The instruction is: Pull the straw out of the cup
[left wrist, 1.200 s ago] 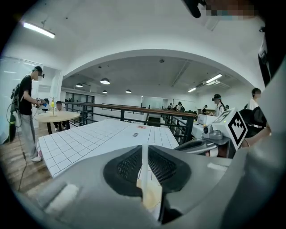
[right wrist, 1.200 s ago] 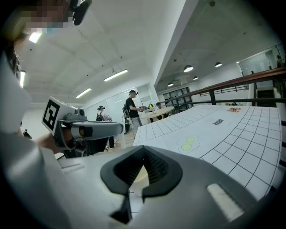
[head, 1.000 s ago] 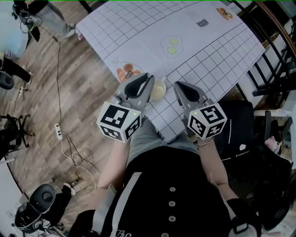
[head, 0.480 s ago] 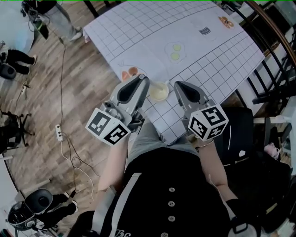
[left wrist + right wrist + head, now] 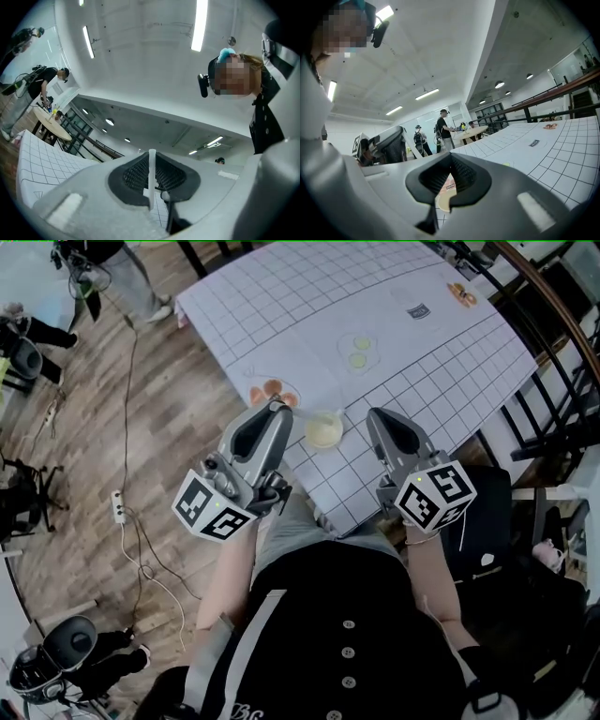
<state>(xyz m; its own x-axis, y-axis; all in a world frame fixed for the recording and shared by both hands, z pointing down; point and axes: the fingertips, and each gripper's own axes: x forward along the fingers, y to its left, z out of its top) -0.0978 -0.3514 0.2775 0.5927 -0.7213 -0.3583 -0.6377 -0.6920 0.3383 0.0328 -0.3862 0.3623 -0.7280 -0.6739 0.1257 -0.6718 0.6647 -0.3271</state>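
— Where is the straw (image 5: 151, 178) held?
— Clamped upright in the left gripper (image 5: 275, 410), seemingly clear of the cup (image 5: 323, 430), which is seen just to its right; the right gripper (image 5: 380, 415) is clenched on nothing

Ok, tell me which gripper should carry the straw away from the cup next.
Left. The left gripper pinches the white straw between its jaws, beside the cup. The right gripper has its jaws together on nothing, so it would first need a handover.
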